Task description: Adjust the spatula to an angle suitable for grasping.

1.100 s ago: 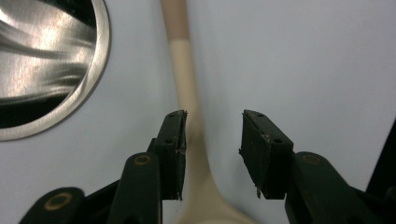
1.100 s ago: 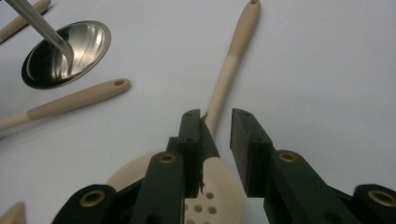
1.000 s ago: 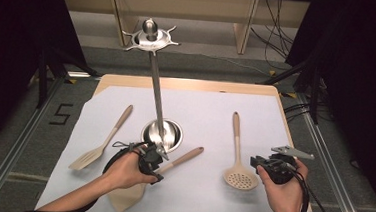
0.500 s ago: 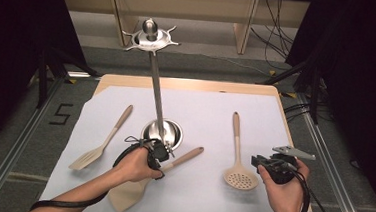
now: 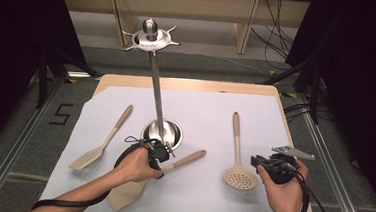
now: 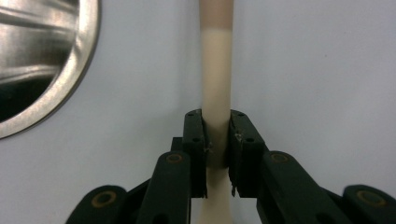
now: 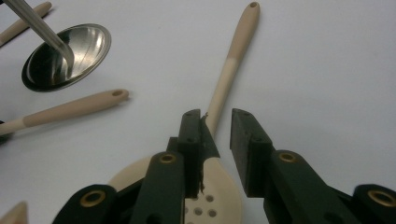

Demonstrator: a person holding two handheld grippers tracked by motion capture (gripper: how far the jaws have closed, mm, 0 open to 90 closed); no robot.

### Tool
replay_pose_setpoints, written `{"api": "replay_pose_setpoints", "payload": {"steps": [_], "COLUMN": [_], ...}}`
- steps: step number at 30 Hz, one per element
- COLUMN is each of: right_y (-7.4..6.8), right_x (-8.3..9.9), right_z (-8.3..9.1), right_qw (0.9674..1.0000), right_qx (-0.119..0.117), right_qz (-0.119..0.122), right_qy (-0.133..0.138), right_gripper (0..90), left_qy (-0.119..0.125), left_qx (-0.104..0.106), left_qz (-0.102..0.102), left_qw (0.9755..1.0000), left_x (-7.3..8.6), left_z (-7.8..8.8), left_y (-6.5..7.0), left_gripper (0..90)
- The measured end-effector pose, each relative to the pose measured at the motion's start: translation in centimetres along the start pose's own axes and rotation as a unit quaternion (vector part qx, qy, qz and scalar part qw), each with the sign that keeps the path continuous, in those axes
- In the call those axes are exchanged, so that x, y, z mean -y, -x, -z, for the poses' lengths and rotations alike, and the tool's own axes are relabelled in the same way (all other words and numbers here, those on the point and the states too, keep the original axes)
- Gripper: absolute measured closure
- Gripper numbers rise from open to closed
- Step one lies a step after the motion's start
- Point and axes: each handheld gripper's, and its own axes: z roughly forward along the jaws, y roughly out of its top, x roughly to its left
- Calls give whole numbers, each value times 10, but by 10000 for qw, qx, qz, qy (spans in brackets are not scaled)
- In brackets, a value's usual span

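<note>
**Left gripper clamped on spatula handle; right gripper idle over the skimmer**

Surface: white sheet over a wooden board, the widest thing here. On it a steel stand, round dished base near centre, thin pole rising to a hooked crown at the far edge.

Spatula (the thing in hand): pale wood-coloured, flat broad blade at the near end, slim round handle with a darker tan end and a small hanging hole. It lies flat just in front of the stand's base. Long axis diagonal: blade toward the near-left, handle tip toward the far-right.

Slotted turner: lies left of the base, handle pointing away, well apart from the spatula.

Skimmer: right of centre, perforated round head near, handle pointing straight away.

Left gripper: jaws have just been closing; they now pinch the spatula's handle mid-length, pads pressing both sides, as the left gripper view shows it.

Right gripper: just right of the skimmer's head. In the right gripper view the jaws stand apart with a clear gap; nothing clamped.
</note>
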Motion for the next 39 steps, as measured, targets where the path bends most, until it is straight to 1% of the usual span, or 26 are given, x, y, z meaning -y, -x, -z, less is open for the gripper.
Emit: {"api": "replay_pose_setpoints", "payload": {"steps": [3,5,7,9,10,12,13,15,16,18,19,20,21,24,26,27,28,29,31,32,34,35,36,37,38,39], "right_y": [-2,-1,-2,-8,-8,-10,-14,-17,-20,-29,-29,-32,-37,-49,-60,-62,-62,-69,-79,-83,-88,-93,-93,-96,-101,-103], "right_x": [0,-1,-1,-2,-2,-4,-4,-6,-7,-6,-8,-8,-9,-14,-17,-20,-20,-21,-25,-27,-31,-32,-32,-37,-39,-42], "right_z": [-1,-1,0,1,1,0,1,1,2,3,3,1,3,3,5,5,5,5,4,6,2,3,3,0,2,1], "right_qw": [10000,9999,9999,9998,9998,9995,9995,9991,9989,9990,9985,9978,9975,9960,9957,9940,9940,9942,9923,9930,9902,9906,9906,9879,9894,9875], "right_qx": [27,-114,-126,-160,-160,-267,-272,-330,-356,-406,-407,-479,-528,-689,-774,-839,-839,-891,-1038,-1023,-1178,-1216,-1216,-1322,-1288,-1362], "right_qz": [-4,38,37,-140,-140,94,8,155,216,91,303,362,390,462,378,569,569,470,541,500,592,475,475,634,520,592], "right_qy": [25,83,90,68,68,168,150,213,203,188,202,289,252,338,340,400,400,378,407,320,454,418,418,510,427,526], "right_gripper": [744,741,739,731,731,720,717,710,708,703,699,695,689,679,672,668,668,664,656,652,639,633,633,622,616,611], "left_qy": [466,748,875,1396,1396,1680,1871,1951,2046,2118,2344,2398,2559,2809,2957,2994,2994,3086,3071,3173,3215,3250,3250,3243,3260,3276], "left_qx": [180,202,200,208,208,193,244,282,268,255,255,205,175,179,159,147,147,155,111,156,146,129,129,140,146,155], "left_qz": [167,212,200,366,366,239,333,166,198,190,342,326,423,360,457,383,383,363,390,397,388,352,352,394,364,388], "left_qw": [9986,9968,9958,9893,9893,9853,9815,9802,9783,9768,9712,9700,9656,9589,9541,9532,9532,9504,9508,9474,9460,9450,9450,9450,9446,9439], "left_x": [6,9,11,15,15,20,21,25,26,28,28,28,29,29,29,28,28,27,26,24,22,21,21,19,18,18], "left_z": [8,15,18,26,26,36,38,45,46,49,49,51,54,59,62,64,64,65,66,67,67,68,68,68,67,68], "left_y": [-2,-2,-2,0,0,-2,-1,-5,-4,-4,-2,-2,0,3,5,6,6,7,9,12,14,15,15,17,17,19], "left_gripper": [781,781,781,781,781,780,780,780,780,780,780,780,780,780,780,780,780,780,780,780,780,780,780,780,780,780]}}
